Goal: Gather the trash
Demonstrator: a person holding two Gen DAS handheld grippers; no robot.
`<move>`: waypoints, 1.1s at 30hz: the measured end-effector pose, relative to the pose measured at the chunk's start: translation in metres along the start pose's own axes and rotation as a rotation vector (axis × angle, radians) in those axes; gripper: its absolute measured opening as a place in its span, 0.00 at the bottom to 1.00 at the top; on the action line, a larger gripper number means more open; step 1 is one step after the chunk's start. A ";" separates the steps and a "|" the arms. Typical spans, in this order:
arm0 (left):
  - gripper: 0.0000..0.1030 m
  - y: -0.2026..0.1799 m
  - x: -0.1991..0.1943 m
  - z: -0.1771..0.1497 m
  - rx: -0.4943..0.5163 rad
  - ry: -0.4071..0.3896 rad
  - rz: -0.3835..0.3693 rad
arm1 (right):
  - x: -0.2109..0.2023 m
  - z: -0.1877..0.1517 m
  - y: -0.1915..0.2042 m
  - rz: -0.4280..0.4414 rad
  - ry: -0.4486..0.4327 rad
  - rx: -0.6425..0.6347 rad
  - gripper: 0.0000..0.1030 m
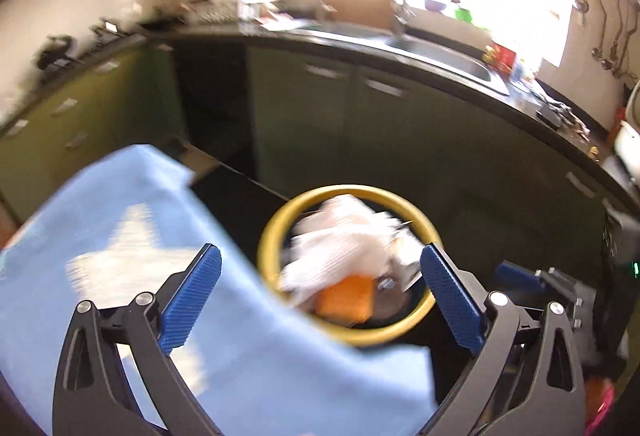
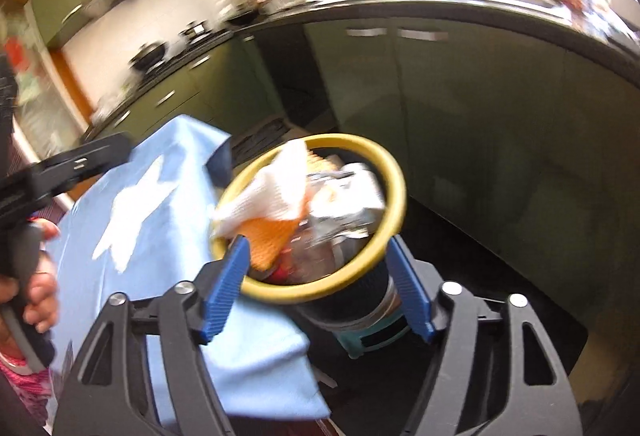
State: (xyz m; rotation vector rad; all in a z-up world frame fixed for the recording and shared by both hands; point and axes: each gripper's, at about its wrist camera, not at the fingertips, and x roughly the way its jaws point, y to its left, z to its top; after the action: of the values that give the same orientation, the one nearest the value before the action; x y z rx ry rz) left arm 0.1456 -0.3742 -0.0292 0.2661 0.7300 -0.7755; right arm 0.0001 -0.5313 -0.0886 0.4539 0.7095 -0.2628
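Your left gripper [image 1: 320,290] hangs with its jaws wide apart and nothing between them, just above the yellow-rimmed bin [image 1: 347,336]. Your right gripper [image 2: 320,290] brackets that bin's black wall, pads not pressing. White paper [image 2: 268,195] and an orange piece [image 2: 270,236] lie inside; a blue cloth [image 2: 160,236] is beside it.

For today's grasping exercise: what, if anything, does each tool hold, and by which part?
Left tool: nothing, its jaws wide open above the bin. Right tool straddles the bin's body below the yellow rim; whether it grips cannot be told.
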 end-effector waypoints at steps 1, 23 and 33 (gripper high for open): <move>0.95 0.011 -0.024 -0.013 -0.018 -0.034 0.039 | -0.002 -0.003 0.011 0.015 0.000 -0.030 0.72; 0.95 0.131 -0.304 -0.208 -0.376 -0.265 0.586 | -0.087 -0.038 0.150 0.108 -0.127 -0.394 0.93; 0.95 0.111 -0.334 -0.219 -0.386 -0.305 0.595 | -0.108 -0.044 0.160 0.114 -0.163 -0.420 0.93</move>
State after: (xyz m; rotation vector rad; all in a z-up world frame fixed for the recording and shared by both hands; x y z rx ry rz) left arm -0.0466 -0.0132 0.0362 0.0048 0.4592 -0.0959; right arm -0.0426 -0.3623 0.0045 0.0701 0.5578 -0.0386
